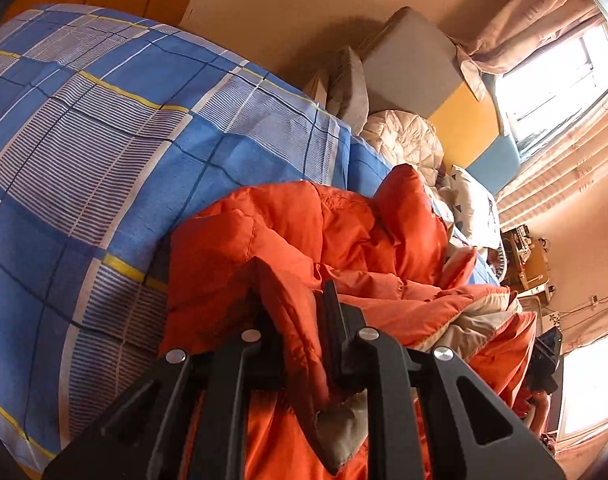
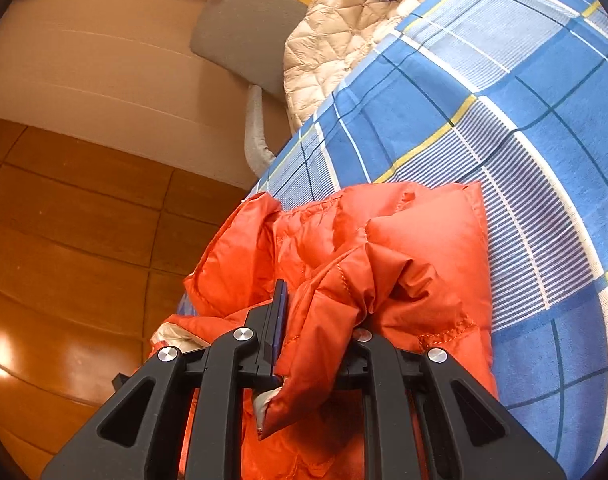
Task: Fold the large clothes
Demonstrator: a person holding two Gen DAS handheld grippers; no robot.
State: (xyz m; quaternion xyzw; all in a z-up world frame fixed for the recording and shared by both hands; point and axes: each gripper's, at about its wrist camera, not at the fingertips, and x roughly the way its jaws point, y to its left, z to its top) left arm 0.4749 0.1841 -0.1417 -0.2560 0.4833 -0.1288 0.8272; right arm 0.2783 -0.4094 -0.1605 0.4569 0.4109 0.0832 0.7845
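Observation:
An orange puffy jacket (image 1: 335,232) with a pale lining lies crumpled on a bed with a blue plaid sheet (image 1: 104,152). My left gripper (image 1: 294,312) is shut on a fold of the jacket's edge, the fabric draped between its black fingers (image 1: 335,312). In the right wrist view the same orange jacket (image 2: 383,248) lies at the bed's edge on the plaid sheet (image 2: 523,140). My right gripper (image 2: 319,312) is shut on a bunched fold of it; the right finger is hidden under the fabric.
A cream quilted garment (image 1: 403,140) and a patterned pillow (image 1: 475,204) lie at the bed's far end, with a grey headboard cushion (image 1: 411,60) behind. The cream garment (image 2: 335,52) also shows in the right wrist view. Wooden floor (image 2: 64,260) lies beside the bed. A window with curtains (image 1: 563,80) is beyond.

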